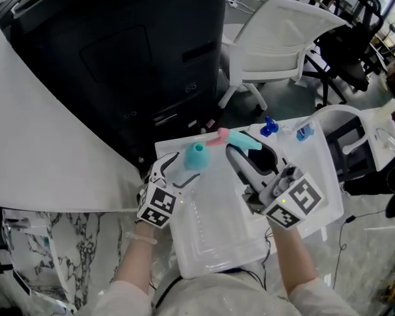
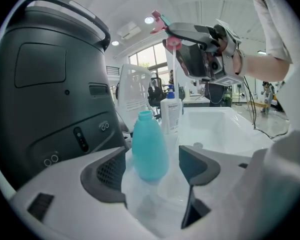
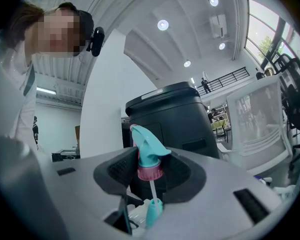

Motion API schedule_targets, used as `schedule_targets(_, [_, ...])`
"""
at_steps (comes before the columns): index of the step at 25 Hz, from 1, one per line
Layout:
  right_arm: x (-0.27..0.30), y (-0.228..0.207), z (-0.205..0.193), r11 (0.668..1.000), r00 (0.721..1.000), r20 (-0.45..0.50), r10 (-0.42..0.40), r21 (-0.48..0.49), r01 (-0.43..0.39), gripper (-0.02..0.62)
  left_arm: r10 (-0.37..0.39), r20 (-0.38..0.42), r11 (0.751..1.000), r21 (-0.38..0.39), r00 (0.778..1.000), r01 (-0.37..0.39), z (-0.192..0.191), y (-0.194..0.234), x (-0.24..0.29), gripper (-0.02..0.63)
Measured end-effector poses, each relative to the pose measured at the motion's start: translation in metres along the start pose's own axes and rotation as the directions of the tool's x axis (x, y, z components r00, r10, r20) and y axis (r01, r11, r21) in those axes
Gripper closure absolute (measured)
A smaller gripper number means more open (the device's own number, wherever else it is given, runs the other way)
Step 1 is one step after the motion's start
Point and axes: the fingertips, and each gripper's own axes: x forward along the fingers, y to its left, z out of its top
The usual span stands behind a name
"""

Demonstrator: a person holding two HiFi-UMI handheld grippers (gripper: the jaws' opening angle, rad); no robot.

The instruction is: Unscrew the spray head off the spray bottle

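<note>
There are two grippers, one spray bottle and one spray head, and the head is off the bottle.

The left gripper (image 2: pixel 152 171) stands open. The single teal spray bottle (image 2: pixel 149 146) rises upright between its two grey pads, and a gap shows at the right-hand pad. The bottle's neck is bare and uncapped. Its wall is opaque, so what is inside cannot be told.

The right gripper (image 3: pixel 151 166) is closed on the one spray head (image 3: pixel 147 151), a teal nozzle with a pink collar (image 3: pixel 150 173). One thin white dip tube (image 3: pixel 152 189) hangs from the collar. In the left gripper view the head is held high, above and to the right of the bottle's neck, clear of it.

The bottle stands at the far left part of one clear plastic tray (image 1: pixel 217 236), which lies on the white counter (image 1: pixel 329 196). Apart from the bottle, nothing can be made out in the tray.

Beyond the tray stand two items with blue tops (image 1: pixel 268 127) (image 1: pixel 304 133); the left gripper view shows one of them as a white pump bottle (image 2: pixel 171 113). Beside it lies one white basin (image 2: pixel 215 129); its visible part is bare.

One large black machine (image 1: pixel 118 51) stands behind the counter, and one white chair (image 1: pixel 276 38) sits to its right.
</note>
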Motion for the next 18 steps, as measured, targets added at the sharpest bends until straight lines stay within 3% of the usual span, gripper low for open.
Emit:
schedule_targets(2, [-0.006,0.001,-0.005,1.0,1.0,-0.017,0.0,0.002,0.0,0.445,0.02,0.009,1.0,-0.011,1.0,-0.02,0.001,0.0,-0.011,0.304])
schedule_targets(6, [-0.019,0.003,-0.012,1.0,0.999,-0.041,0.001,0.001,0.0,0.445,0.091,0.058,0.996,-0.032,0.994,-0.089,0.011,0.001,-0.035,0.478])
schedule_targets(10, [-0.028,0.005,-0.013,1.0,0.999,-0.053,-0.001,-0.002,0.001,0.445,0.146,0.102,0.988,-0.066,0.984,-0.139,0.021,0.002,-0.057,0.582])
schedule_targets(18, [-0.04,0.013,-0.019,1.0,0.998,-0.069,0.001,-0.019,-0.002,0.445,0.243,0.151,0.956,-0.202,0.958,-0.211,0.036,0.004,-0.089,0.6])
